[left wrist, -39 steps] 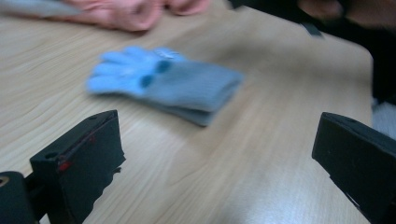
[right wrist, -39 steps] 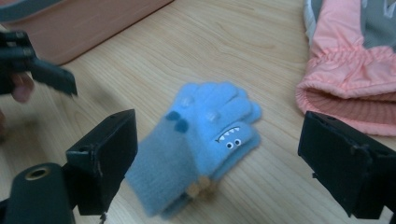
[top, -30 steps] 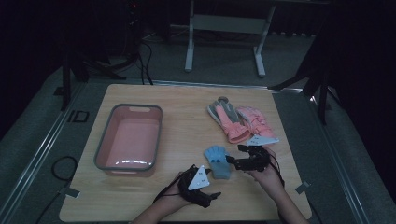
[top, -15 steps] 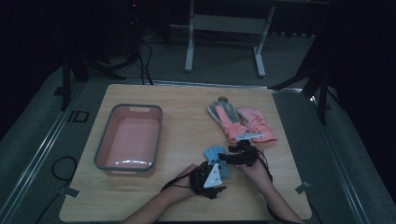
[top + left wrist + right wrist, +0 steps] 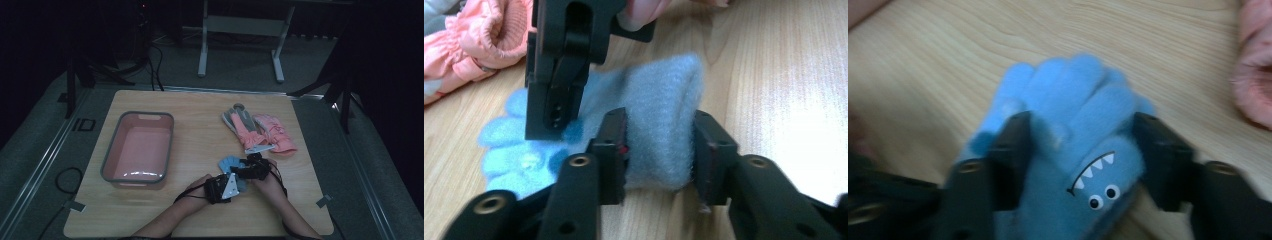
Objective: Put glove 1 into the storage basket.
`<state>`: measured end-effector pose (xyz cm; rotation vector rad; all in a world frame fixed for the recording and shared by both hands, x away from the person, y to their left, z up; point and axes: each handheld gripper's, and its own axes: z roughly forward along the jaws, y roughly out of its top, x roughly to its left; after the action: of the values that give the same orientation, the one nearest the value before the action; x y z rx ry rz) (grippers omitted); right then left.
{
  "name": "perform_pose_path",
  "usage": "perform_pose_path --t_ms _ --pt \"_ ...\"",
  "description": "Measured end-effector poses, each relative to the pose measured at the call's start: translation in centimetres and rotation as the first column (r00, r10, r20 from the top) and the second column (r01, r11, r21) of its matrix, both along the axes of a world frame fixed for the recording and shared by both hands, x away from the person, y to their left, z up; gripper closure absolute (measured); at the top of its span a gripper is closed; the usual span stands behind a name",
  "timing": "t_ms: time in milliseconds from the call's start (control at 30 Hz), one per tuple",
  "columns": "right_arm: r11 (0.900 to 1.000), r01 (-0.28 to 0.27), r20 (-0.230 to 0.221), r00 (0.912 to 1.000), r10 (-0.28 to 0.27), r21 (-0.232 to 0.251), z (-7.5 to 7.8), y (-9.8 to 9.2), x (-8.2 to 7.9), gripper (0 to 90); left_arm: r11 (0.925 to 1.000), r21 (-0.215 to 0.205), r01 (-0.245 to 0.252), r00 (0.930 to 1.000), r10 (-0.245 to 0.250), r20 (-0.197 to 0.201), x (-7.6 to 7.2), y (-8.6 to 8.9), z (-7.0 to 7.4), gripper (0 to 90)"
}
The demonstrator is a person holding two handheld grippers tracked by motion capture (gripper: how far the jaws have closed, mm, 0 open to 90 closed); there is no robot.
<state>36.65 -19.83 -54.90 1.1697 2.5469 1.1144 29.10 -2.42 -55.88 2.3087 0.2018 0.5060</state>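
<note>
One blue glove (image 5: 229, 163) between my two grippers; two pink gloves (image 5: 260, 131) at two o'clock; one pink tub (image 5: 138, 150) at nine o'clock; one table (image 5: 200, 115).

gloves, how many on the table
3 that I can tell: a blue glove near the front edge, between both grippers' fingers, and a grey-and-pink glove beside a pink glove further back on the right. A second blue one may be hidden.
</note>
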Motion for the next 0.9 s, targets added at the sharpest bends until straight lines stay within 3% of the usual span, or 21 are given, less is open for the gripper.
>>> perform_pose_path --t_ms 100,200,333,600,767,900 --pt "0.999 -0.017 -0.064 0.9978 0.02 0.045 -0.1 -0.1 0.3 74.4 0.9996 -0.023 -0.018 0.9979 0.017 -0.062 0.5 0.1 0.3 71.9" --pt "0.998 -0.017 -0.107 0.994 0.024 0.064 0.0 -0.1 0.7 78.2 0.9986 -0.047 -0.024 0.9927 0.019 -0.12 1.1 0.5 0.7 75.0" --pt "0.994 -0.025 -0.106 0.9937 0.036 0.105 0.6 -0.4 0.8 79.5 0.9983 -0.053 -0.024 0.9863 0.015 -0.164 1.6 0.8 1.3 76.1" --pt "0.989 -0.04 -0.066 0.9966 0.05 0.145 3.4 -0.4 1.2 80.6 0.9979 -0.057 -0.03 0.9921 0.023 -0.124 1.8 1.5 4.0 76.6" --pt "0.989 -0.048 -0.021 0.9985 0.051 0.136 5.2 0.5 1.3 80.6 0.9984 -0.041 -0.038 0.9953 0.034 -0.09 1.9 2.1 5.5 76.9" --pt "0.991 -0.058 -0.002 0.9983 0.058 0.123 6.1 1.3 1.5 80.6 0.9982 -0.041 -0.044 0.9942 0.04 -0.099 2.1 2.8 6.3 76.9"
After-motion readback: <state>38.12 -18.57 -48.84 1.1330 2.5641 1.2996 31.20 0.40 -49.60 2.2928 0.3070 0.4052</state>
